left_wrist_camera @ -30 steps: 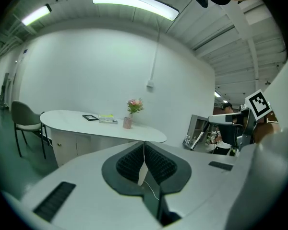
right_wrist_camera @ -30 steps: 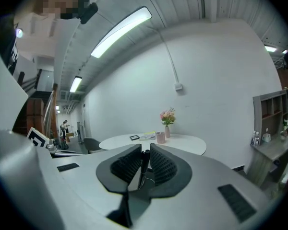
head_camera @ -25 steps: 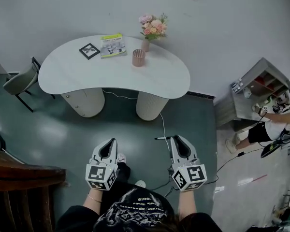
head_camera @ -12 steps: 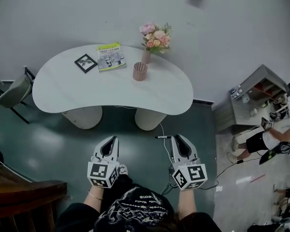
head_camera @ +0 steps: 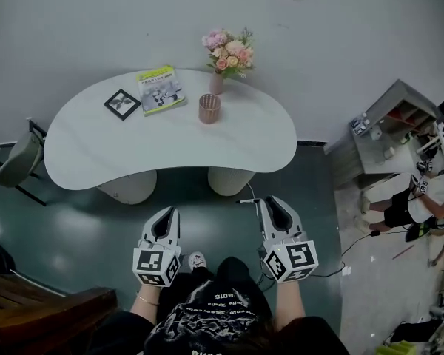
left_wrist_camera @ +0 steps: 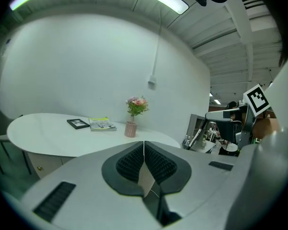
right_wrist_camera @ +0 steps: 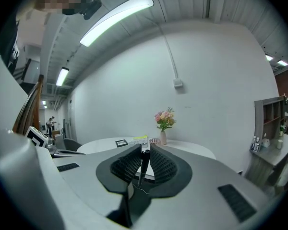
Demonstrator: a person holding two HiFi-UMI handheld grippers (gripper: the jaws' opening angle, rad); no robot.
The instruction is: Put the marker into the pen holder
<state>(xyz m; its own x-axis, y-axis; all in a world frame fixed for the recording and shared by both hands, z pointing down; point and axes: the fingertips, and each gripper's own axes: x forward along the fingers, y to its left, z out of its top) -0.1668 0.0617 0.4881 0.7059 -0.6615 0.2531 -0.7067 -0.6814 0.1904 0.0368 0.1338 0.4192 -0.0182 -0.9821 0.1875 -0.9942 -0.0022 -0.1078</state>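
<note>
A pink pen holder (head_camera: 209,108) stands upright on the white kidney-shaped table (head_camera: 96,143), towards its back middle; it also shows small and far off in the gripper views (left_wrist_camera: 130,129) (right_wrist_camera: 154,141). My right gripper (head_camera: 265,201) is held over the floor, short of the table's front edge, shut on a black marker (head_camera: 247,200) that pokes out leftwards. In the right gripper view the marker (right_wrist_camera: 143,166) stands between the ribbed pads (right_wrist_camera: 127,164). My left gripper (head_camera: 168,213) hovers beside it, shut with nothing in it (left_wrist_camera: 144,145).
On the table are a vase of flowers (head_camera: 223,54) behind the holder, a green book (head_camera: 160,90) and a black photo frame (head_camera: 123,103). A chair (head_camera: 15,161) stands left of the table. A grey shelf (head_camera: 388,132) and a person (head_camera: 414,198) are at the right. Dark wooden furniture (head_camera: 52,309) sits lower left.
The table has drawn closer and sits lower in the head view. Both grippers keep their pose, the marker still held in the right one.
</note>
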